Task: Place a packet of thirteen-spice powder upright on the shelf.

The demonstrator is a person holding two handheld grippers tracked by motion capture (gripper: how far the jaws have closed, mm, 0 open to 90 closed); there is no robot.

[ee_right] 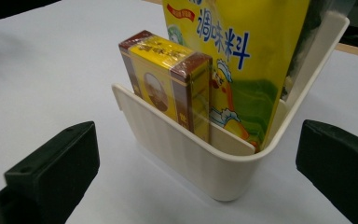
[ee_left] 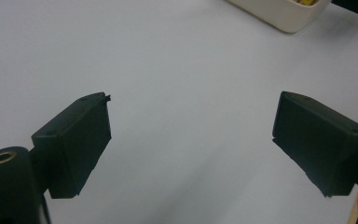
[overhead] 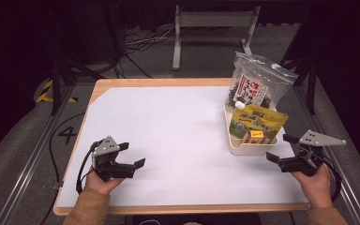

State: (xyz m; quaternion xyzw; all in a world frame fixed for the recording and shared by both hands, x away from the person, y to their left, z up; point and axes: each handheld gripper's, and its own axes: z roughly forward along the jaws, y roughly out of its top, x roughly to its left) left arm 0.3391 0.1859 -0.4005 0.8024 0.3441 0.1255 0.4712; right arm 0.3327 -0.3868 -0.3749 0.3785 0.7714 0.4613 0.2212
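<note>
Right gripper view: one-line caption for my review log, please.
Open right gripper faces a cream bin holding a small yellow-and-brown box and a yellow seasoning pouch on the white table.

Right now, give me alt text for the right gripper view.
A cream bin sits close ahead, holding a small yellow-and-brown box upright in front of a yellow pouch. The right claw is open, its black jaws either side of the bin's near end, touching nothing.
</note>
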